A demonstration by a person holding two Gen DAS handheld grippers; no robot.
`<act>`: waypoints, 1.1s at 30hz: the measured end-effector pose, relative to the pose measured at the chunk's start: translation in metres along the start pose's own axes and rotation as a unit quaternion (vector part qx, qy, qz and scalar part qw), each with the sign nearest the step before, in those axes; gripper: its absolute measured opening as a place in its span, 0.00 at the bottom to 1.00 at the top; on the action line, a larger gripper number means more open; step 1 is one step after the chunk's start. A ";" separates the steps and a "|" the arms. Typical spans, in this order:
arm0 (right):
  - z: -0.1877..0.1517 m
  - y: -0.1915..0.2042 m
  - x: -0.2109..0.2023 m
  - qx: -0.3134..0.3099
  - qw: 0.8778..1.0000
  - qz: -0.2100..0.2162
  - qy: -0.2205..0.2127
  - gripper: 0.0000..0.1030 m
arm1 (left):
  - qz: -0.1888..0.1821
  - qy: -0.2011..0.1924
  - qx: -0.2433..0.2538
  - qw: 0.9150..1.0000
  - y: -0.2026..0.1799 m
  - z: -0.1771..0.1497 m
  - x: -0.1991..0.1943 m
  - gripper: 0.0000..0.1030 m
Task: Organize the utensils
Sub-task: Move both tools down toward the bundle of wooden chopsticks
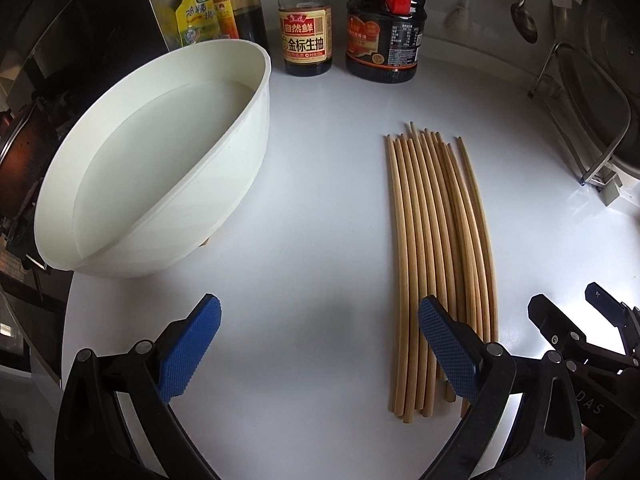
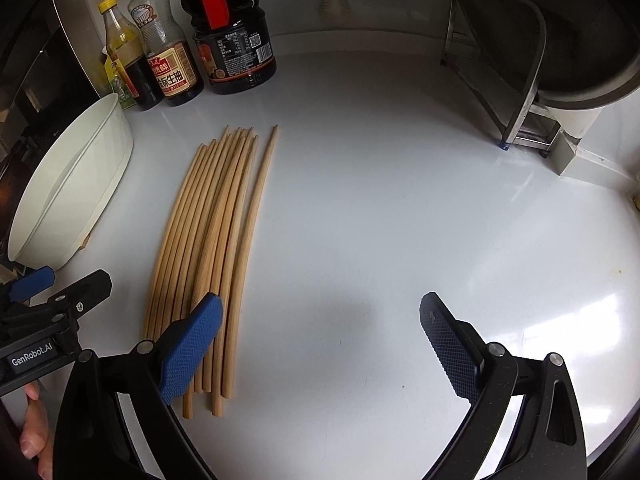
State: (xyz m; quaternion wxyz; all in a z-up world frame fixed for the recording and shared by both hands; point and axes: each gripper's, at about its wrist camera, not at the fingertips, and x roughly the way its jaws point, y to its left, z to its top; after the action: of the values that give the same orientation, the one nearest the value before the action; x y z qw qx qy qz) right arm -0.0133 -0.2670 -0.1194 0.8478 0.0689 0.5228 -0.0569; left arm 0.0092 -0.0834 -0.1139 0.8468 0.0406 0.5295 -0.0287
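A bundle of pale wooden chopsticks [image 1: 440, 264] lay flat on the glossy white countertop [image 1: 312, 208], packed side by side with one stick a little apart on the right edge of the group. Their long axis ran away from both cameras, the tapered tips pointing toward the sauce bottles at the back and the blunt ends lying nearest the grippers.

The left gripper [image 1: 320, 350] hung above the counter with its blue-padded fingers [image 1: 192, 354] spread wide and holding nothing; the near ends of the chopsticks passed under its right-hand finger, and the gap between the fingers showed only bare counter. The right gripper [image 2: 320, 350] was likewise spread wide and empty, with the chopsticks [image 2: 216, 248] under and just outside its left-hand finger.

A large white plastic bowl [image 1: 160, 160] stood tilted to the left of the chopsticks, well apart from them. A dark soy sauce bottle with a red handle [image 1: 384, 24] stood by the back wall.
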 end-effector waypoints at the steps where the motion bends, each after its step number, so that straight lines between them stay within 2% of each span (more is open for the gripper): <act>1: 0.001 0.001 0.003 -0.005 1.000 -0.005 0.001 0.92 | -0.003 0.003 -0.005 1.000 -0.001 -0.001 0.004 0.94; 4: 0.001 0.001 0.006 -0.015 1.000 -0.011 -0.005 0.92 | -0.011 0.008 0.004 1.000 -0.005 -0.001 0.016 0.94; 7: 0.003 -0.001 0.011 -0.013 1.000 -0.009 -0.005 0.92 | 0.008 0.007 0.019 1.000 -0.008 0.003 0.024 0.94; 9: 0.002 -0.001 0.014 -0.015 1.000 -0.010 -0.005 0.92 | 0.009 0.005 0.016 1.000 -0.006 0.006 0.027 0.94; 14: 0.002 0.000 0.021 -0.017 1.000 -0.009 0.001 0.92 | -0.010 0.007 0.007 1.000 -0.003 0.010 0.031 0.94; 33: 0.001 0.009 0.032 -0.019 1.000 -0.025 0.002 0.92 | 0.027 -0.001 0.031 0.999 -0.004 0.011 0.043 0.94</act>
State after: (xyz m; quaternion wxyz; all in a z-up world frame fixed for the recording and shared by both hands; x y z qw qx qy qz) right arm 0.0040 -0.2587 -0.1471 0.8460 0.0401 0.5273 -0.0681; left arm 0.0372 -0.0892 -0.1477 0.8460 0.0814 0.5265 -0.0221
